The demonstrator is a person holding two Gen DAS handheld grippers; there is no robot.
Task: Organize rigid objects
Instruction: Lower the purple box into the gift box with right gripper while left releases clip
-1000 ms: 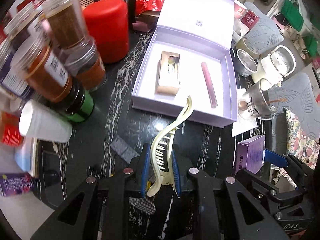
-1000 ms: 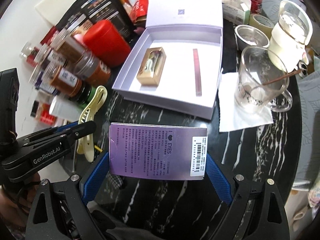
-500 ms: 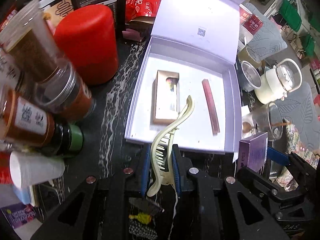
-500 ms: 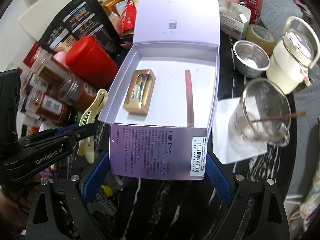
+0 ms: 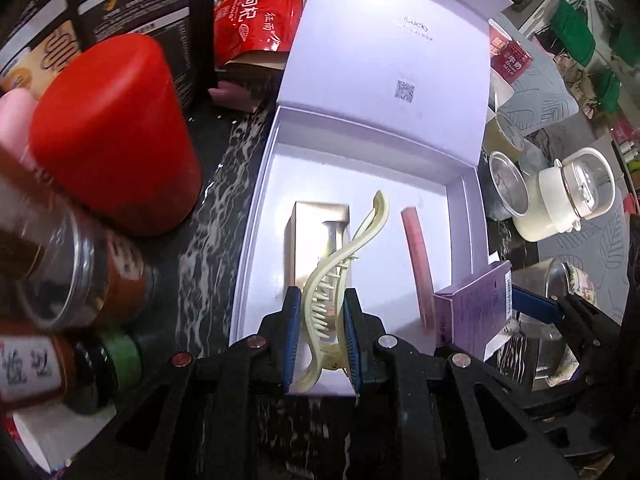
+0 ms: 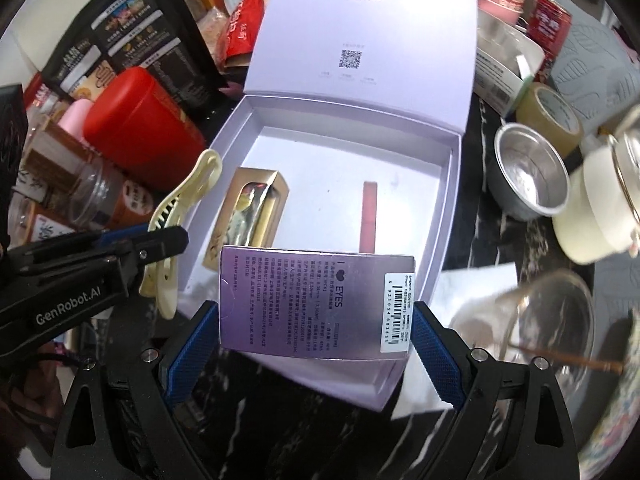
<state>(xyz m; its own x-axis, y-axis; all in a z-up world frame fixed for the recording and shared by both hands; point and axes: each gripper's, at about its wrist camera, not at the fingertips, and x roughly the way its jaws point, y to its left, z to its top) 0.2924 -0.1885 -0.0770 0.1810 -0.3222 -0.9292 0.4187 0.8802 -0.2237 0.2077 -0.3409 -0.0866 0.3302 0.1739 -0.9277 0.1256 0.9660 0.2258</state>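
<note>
My left gripper [image 5: 320, 316] is shut on a cream hair claw clip [image 5: 344, 248], held over the near edge of an open lilac gift box [image 5: 260, 216]. In the right wrist view the clip [image 6: 180, 200] hangs at the box's left wall [image 6: 224, 152]. My right gripper [image 6: 316, 332] is shut on a purple "EYES" carton [image 6: 316, 304], hovering above the box's near right corner; the left wrist view shows that carton [image 5: 476, 308] too. Inside the box lie a gold windowed packet [image 6: 252, 216] and a thin reddish stick [image 6: 368, 216].
A red canister [image 5: 112, 140] and several spice jars [image 5: 80, 272] crowd the left side. Snack bags [image 6: 128, 40] stand behind. On the right are a metal cup [image 6: 528, 172], a tape roll [image 6: 552, 116], a cream lidded pot [image 6: 600, 204] and a glass mug [image 6: 548, 320] on the black marble table [image 5: 212, 216].
Both grippers have moved forward toward the lilac box with their loads. The clip and the purple carton now hang over the box's near edge instead of over the dark table.
</note>
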